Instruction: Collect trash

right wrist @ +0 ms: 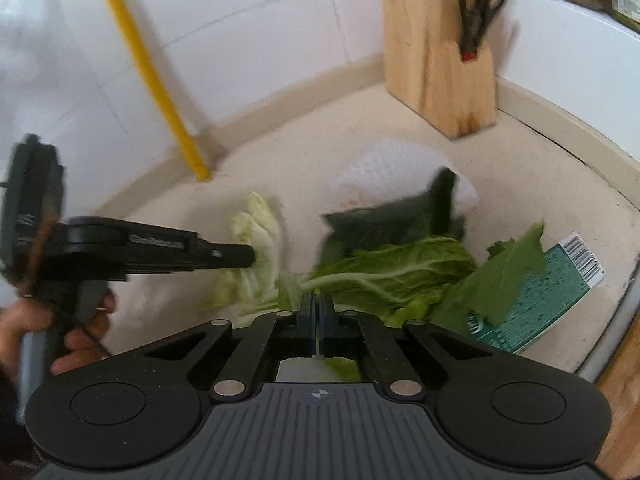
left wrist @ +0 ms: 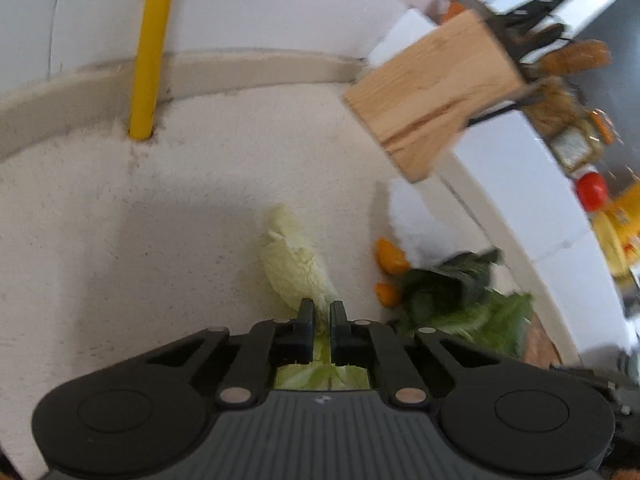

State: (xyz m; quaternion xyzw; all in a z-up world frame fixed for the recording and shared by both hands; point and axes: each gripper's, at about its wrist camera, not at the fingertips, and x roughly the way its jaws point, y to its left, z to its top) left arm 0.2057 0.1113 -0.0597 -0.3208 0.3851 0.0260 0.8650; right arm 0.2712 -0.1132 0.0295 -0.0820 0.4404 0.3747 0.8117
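Note:
A pale cabbage leaf (left wrist: pixel 292 264) lies on the speckled counter, and my left gripper (left wrist: pixel 322 307) is shut on its near end. The right wrist view shows that gripper (right wrist: pixel 250 258) from the side, its tip at the same pale leaf (right wrist: pixel 260 232), with a hand on its grip. My right gripper (right wrist: pixel 317 307) is shut on the white stem end of a big green leaf (right wrist: pixel 392 276). More trash lies around: a dark green packet (right wrist: pixel 384 224), crumpled white paper (right wrist: pixel 392 176), a teal label (right wrist: pixel 552 296), and two orange peel pieces (left wrist: pixel 390 260).
A wooden knife block (right wrist: pixel 436 48) with scissors (right wrist: pixel 480 4) stands at the back by the tiled wall. A yellow pipe (right wrist: pixel 148 76) rises from the counter at the left. Jars and a red tomato (left wrist: pixel 591 195) sit on the white ledge at the right.

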